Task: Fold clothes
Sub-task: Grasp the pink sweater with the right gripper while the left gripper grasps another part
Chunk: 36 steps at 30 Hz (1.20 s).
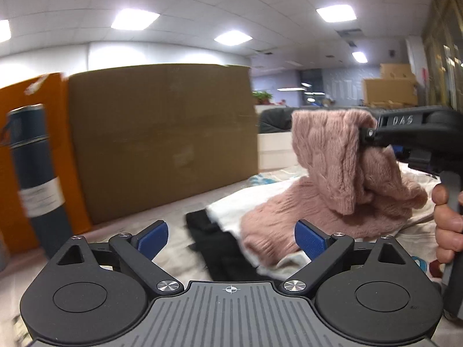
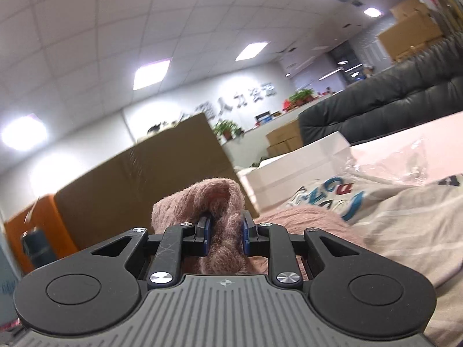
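On bedding (image 2: pixel 411 225), office | right tongs (image 2: pixel 225 228) clenching pink sweater (image 2: pixel 225 202) | left tongs (image 1: pixel 231 238) released

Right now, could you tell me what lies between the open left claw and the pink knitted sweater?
In the left wrist view, a black garment lies between the left claw and the pink sweater, on a white cloth.

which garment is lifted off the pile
The pink knit: the right gripper is shut on a bunch of it and holds it up. The white and black garments lie flat.
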### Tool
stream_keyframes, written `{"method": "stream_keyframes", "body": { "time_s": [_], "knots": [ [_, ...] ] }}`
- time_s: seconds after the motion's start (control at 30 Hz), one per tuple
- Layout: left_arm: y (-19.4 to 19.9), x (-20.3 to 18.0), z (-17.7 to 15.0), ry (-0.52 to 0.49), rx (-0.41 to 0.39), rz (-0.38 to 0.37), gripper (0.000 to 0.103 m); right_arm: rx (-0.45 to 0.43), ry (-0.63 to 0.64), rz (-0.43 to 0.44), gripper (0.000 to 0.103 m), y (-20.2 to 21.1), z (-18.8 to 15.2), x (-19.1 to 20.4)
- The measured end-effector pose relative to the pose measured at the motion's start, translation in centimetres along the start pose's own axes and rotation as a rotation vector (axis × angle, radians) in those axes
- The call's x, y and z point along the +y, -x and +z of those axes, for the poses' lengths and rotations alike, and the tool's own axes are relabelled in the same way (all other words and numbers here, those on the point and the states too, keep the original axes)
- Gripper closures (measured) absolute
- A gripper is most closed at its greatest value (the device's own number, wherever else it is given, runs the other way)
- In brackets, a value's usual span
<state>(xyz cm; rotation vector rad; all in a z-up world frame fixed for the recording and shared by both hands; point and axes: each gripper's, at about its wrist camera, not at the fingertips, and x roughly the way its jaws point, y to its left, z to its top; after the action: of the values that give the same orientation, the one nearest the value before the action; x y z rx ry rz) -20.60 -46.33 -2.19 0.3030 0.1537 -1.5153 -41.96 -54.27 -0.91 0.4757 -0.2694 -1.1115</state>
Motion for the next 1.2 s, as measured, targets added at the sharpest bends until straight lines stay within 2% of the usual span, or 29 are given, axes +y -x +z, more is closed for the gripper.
{"method": "stream_keyframes", "body": {
  "time_s": [0.07, 0.13, 0.2, 0.23, 0.33, 0.4, 0.5, 0.63, 0.83, 1.0, 1.2],
  "knots": [
    [-1.5, -0.5, 0.3, -0.002, 0.034, -0.055, 0.007, -0.039, -0.010, -0.007, 0.084, 0.6, 0.1, -0.2],
    [-3.2, -1.0, 0.4, -0.006, 0.106, -0.105, 0.009, -0.075, -0.011, -0.013, 0.084, 1.1, 0.2, -0.2],
    [-4.8, -1.4, 0.5, -0.006, 0.173, -0.154, 0.042, -0.079, -0.008, -0.016, 0.084, 1.3, 0.2, -0.3],
    [-5.3, -1.5, 0.5, 0.001, 0.198, -0.177, 0.069, -0.077, -0.007, -0.016, 0.084, 1.3, 0.2, -0.3],
    [-4.9, -1.9, 0.3, -0.009, 0.182, -0.180, 0.081, -0.070, 0.001, -0.014, 0.084, 1.3, 0.1, -0.3],
    [-3.9, -2.0, 0.4, -0.013, 0.149, -0.167, 0.084, -0.081, 0.008, -0.006, 0.084, 1.4, 0.1, -0.1],
    [-1.8, -2.1, 0.9, 0.007, 0.078, -0.162, 0.085, -0.145, 0.017, 0.049, 0.084, 2.5, 0.2, 0.1],
    [1.2, -1.7, 1.9, -0.012, 0.008, -0.150, 0.087, -0.225, -0.017, 0.179, 0.084, 4.5, 1.1, 0.4],
    [7.6, 1.8, 2.8, 0.008, -0.089, -0.101, 0.089, -0.285, -0.054, 0.370, 0.085, 9.3, 3.6, 3.7],
    [15.0, 5.6, 1.5, -0.008, -0.130, 0.005, 0.089, -0.191, -0.055, 0.517, 0.086, 11.5, 3.5, 8.2],
    [24.8, 10.4, -1.0, -0.053, -0.125, 0.232, 0.089, 0.006, -0.101, 0.664, 0.086, 11.9, 1.1, 14.6]
  ]
}}
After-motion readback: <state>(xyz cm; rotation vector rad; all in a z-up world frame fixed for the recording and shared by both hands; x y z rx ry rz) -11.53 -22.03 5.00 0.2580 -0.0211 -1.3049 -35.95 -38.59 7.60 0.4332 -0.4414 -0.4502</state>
